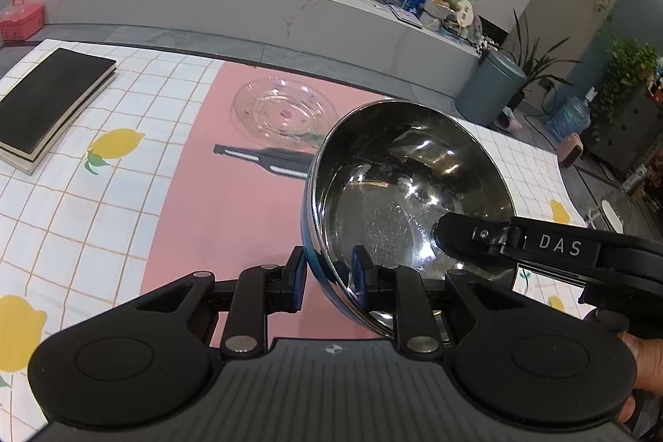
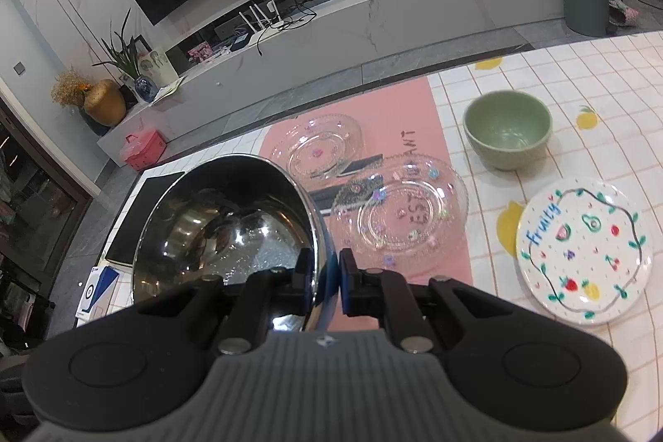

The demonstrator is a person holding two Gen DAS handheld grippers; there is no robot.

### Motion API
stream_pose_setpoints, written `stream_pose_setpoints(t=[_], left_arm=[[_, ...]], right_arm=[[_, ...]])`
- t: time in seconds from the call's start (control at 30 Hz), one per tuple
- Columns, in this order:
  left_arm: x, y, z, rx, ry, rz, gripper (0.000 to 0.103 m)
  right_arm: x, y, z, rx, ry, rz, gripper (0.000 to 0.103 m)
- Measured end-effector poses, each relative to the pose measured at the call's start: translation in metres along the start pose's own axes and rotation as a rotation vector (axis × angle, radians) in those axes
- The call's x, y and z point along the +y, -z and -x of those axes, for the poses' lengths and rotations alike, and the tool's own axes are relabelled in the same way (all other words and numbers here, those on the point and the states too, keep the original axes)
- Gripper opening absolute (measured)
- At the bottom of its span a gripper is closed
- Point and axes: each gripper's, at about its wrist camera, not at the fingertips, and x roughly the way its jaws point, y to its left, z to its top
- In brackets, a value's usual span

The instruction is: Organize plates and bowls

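A shiny steel bowl (image 1: 393, 172) with a blue outside hangs tilted above the pink mat (image 1: 232, 193). My left gripper (image 1: 327, 272) is shut on the bowl's near rim, one pad inside and one outside. My right gripper (image 2: 325, 270) is shut on the opposite rim of the same bowl (image 2: 215, 218); one of its fingers (image 1: 464, 235) reaches into the bowl in the left wrist view. Two clear glass plates (image 2: 319, 148) (image 2: 402, 214) lie on the mat (image 2: 373, 106), overlapping. A green bowl (image 2: 507, 135) and a white fruit-patterned plate (image 2: 584, 251) sit to their right.
A black book (image 1: 49, 98) lies at the table's far left on the lemon-print cloth (image 1: 103, 214). A dark bottle-shaped mark (image 1: 265, 156) lies flat on the mat near one glass plate (image 1: 286, 110). Beyond the table's far edge are a long low cabinet and a grey bin (image 1: 489, 90).
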Motion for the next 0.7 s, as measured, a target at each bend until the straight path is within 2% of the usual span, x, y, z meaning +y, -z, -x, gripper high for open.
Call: stream_pose_setpoints(t=[0.33, 0.7], left_arm=[[-0.01, 0.023, 0.008, 0.033, 0.019, -0.045, 0.026], [-0.022, 0.054, 0.004, 0.121, 0.037, -0.1, 0.026]], right_arm=[[-0.013, 0.029, 0.019, 0.025, 0.001, -0.039, 0.011], [-0.024, 0.053, 0.033, 0.04, 0.042, -0.024, 0.012]])
